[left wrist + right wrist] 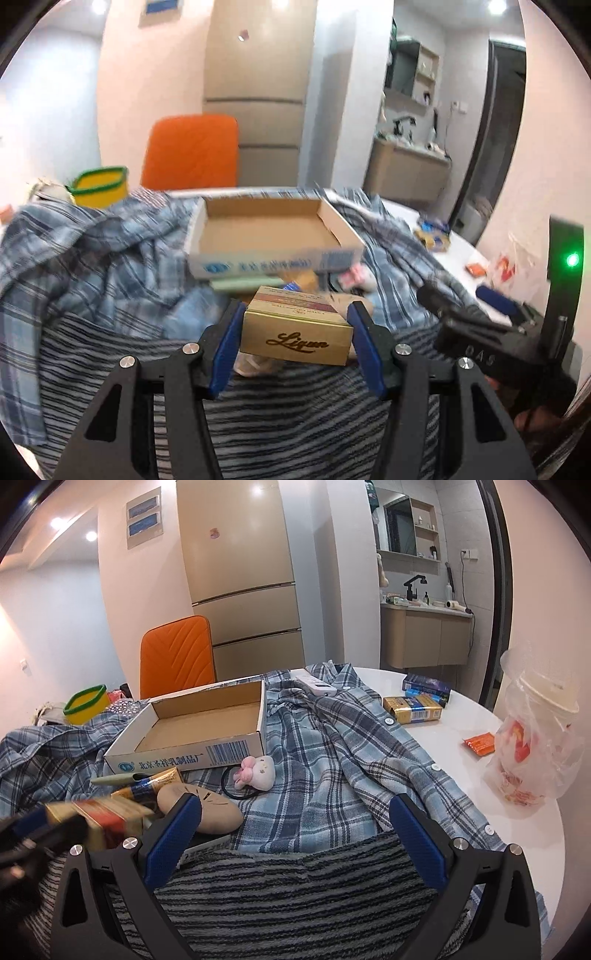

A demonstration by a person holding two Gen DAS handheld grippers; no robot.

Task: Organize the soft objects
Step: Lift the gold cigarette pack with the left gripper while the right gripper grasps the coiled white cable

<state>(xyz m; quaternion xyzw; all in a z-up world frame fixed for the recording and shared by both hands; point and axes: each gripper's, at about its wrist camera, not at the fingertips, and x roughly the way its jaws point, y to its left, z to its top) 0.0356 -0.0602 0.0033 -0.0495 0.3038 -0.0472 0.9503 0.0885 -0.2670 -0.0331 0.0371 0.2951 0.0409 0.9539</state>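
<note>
A gold carton [295,332] is clamped between the left gripper [295,343] fingers above the striped towel [295,897]. The right gripper [295,834] is held wide, empty. The plaid shirt [332,753] is left unfolded across the surface [461,738]; the cardboard tray [192,753] is unfilled.

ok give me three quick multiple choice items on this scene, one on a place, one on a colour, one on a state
1. Where is the cardboard tray?
A. on the plaid shirt
B. on the orange chair
C. inside the plastic bag

2. What colour is the rim of the yellow container?
A. red
B. green
C. white

3. What is the left gripper doing?
A. standing open over nothing
B. gripping a gold box
C. gripping the plush toy

Answers: 1 A, the plaid shirt lies under the tray on all sides. 2 B, a green band circles its top. 3 B, its blue pads press both sides of the gold box, while the plush toy lies on the shirt.
</note>
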